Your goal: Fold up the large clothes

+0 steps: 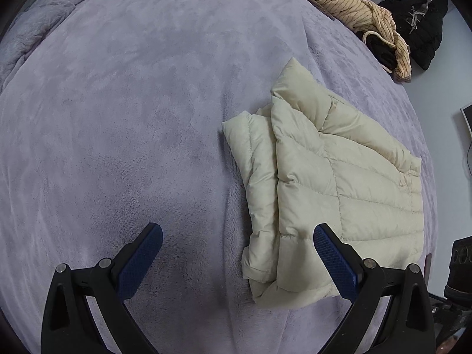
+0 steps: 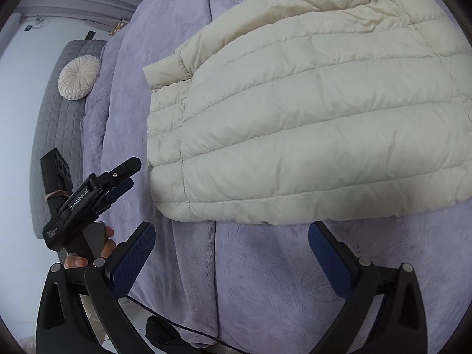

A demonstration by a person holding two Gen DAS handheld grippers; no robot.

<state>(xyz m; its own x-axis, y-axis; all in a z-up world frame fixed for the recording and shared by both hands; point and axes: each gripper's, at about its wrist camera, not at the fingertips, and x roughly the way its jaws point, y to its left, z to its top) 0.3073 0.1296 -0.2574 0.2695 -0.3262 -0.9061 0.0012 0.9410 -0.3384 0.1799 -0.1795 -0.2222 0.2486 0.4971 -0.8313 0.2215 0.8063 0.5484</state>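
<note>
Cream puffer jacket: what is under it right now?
The folded cream puffer jacket lies on the lavender blanket, its own sleeve and layers tucked beneath the top panel. Anything else beneath is covered. Both grippers are open and off it.

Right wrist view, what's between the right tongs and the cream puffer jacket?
Only bare lavender blanket lies between the open right tongs and the jacket hem, as the right wrist view shows.
</note>
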